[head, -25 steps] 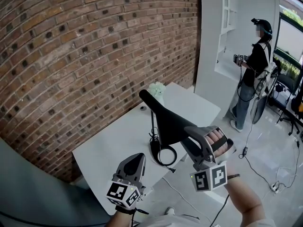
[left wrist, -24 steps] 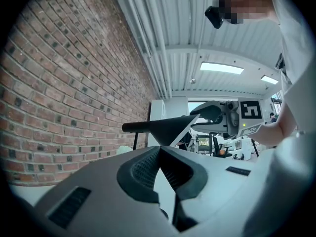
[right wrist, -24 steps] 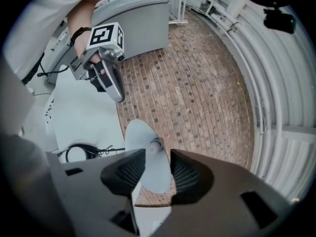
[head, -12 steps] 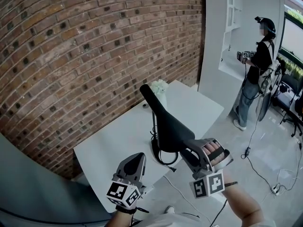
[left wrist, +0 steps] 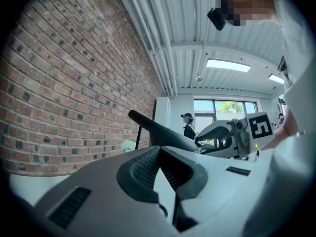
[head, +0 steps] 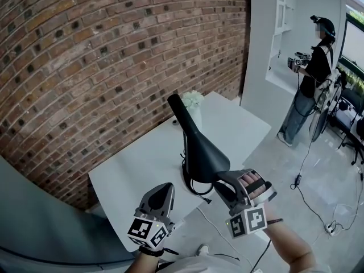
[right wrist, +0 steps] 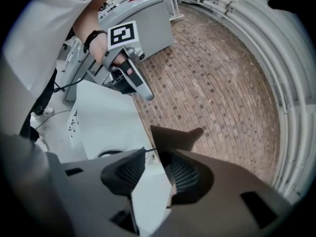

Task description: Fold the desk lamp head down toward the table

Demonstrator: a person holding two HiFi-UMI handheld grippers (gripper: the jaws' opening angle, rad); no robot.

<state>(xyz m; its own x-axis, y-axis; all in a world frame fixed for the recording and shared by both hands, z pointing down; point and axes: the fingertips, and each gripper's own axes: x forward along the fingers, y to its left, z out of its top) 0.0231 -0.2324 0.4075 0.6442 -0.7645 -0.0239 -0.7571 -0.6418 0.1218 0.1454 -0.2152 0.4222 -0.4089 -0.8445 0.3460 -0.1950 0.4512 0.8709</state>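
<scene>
While tight on the one desk lamp head (head: 199, 149), right tongs (head: 220, 179) — left tongs (head: 165, 190) together and empty — near one table (head: 131, 175)

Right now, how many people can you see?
2. One person stands far right by the white shelf; the other wears the camera, only arms showing, right gripper on the lamp head. More may be hidden.

My head view looks forward and steeply down, over the left tool (head: 165, 190) and the right tool (head: 220, 179), onto the white counter (head: 136, 169) by the brick wall (head: 85, 67). The left tool view sits low beside the counter and faces up along the wall. The right tool view is very near the lamp head (right wrist: 174, 135) and looks along it toward wall and counter. Each tool view shows the other tool; all three share wall and lamp head.
</scene>
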